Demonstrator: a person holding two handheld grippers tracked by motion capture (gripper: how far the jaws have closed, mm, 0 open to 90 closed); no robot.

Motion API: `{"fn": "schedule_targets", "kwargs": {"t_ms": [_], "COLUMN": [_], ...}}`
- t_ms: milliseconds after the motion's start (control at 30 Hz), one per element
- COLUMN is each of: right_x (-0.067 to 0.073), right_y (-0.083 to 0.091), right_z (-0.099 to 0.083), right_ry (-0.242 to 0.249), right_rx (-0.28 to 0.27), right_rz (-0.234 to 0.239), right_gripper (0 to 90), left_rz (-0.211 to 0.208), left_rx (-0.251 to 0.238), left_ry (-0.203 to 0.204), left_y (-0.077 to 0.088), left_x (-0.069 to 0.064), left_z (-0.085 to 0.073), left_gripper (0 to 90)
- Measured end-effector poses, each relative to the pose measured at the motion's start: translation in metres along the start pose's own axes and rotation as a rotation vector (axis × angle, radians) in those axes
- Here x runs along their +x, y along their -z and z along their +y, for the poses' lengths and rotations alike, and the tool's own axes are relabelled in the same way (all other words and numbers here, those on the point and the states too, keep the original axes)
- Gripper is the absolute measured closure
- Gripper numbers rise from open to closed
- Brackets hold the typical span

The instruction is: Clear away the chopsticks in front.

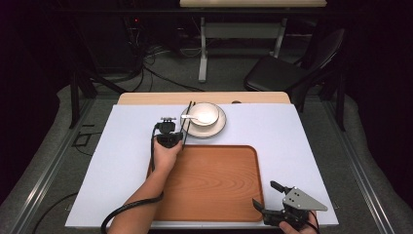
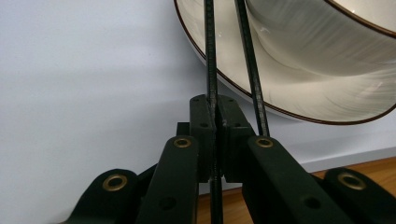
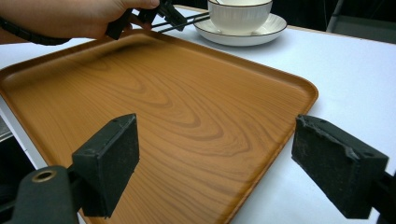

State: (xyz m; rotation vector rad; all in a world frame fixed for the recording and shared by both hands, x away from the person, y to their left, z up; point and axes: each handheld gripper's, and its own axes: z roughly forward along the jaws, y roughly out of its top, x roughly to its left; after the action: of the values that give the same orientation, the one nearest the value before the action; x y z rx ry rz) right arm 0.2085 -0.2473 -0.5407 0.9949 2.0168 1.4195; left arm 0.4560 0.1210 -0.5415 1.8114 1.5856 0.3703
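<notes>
Two black chopsticks (image 1: 187,119) lying side by side just left of the plate (image 1: 218,127), tips pointing away, near ends toward the wooden tray (image 1: 214,190). In the left gripper view, jaws closed tight on one chopstick (image 2: 211,70); second chopstick (image 2: 250,70) running just outside the right pad, apparently not clamped, leaning against or over the plate rim (image 2: 219,84). Exact contact with the rim hard to tell.

Handling, as judged: thin, stiff, light, smooth. Likely to roll or pivot in a pinch if gripped off-centre. Hold taken near the rear end, so the long free length will swing with any wrist turn. Better grip nearer the middle, both sticks together. Loose stick likely to stay behind or skid against the plate.

Left gripper (image 1: 170,139) at the far left corner of the tray, just beside the plate, hand (image 1: 167,153) behind it over the tray edge. Bowl (image 1: 200,114) sitting on the plate with a white spoon (image 1: 191,117) inside. Ceramic close by, fragile; a careless lift could knock it.

Right gripper (image 1: 275,202) well apart at the near right corner of the tray, jaws spread wide, nothing between them. White table cover (image 1: 126,161) under everything.
</notes>
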Motion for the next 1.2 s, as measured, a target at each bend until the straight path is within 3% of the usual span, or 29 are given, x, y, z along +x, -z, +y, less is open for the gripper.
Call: {"fn": "schedule_targets", "kwargs": {"t_ms": [600,733,967,1200], "right_x": [0.000,0.000,0.001,0.001], "right_y": [0.000,0.000,0.000,0.000], "right_z": [0.000,0.000,0.000,0.000], "right_ry": [0.000,0.000,0.002,0.002], "right_rx": [-0.001,-0.001,0.001,0.001], "right_rz": [-0.003,-0.003,-0.004,-0.005], "right_gripper": [14.7,14.7,14.7,14.7], "left_rz": [0.028,0.047,0.032,0.032], "left_rx": [-0.073,-0.083,-0.097,-0.112], "left_ry": [0.023,-0.001,-0.009,-0.056], "left_y": [0.028,0.039,0.058,0.085], "left_x": [0.024,0.030,0.038,0.036], "left_z": [0.001,-0.002,-0.010,-0.032], "left_gripper": [86.1,86.1,86.1,86.1]}}
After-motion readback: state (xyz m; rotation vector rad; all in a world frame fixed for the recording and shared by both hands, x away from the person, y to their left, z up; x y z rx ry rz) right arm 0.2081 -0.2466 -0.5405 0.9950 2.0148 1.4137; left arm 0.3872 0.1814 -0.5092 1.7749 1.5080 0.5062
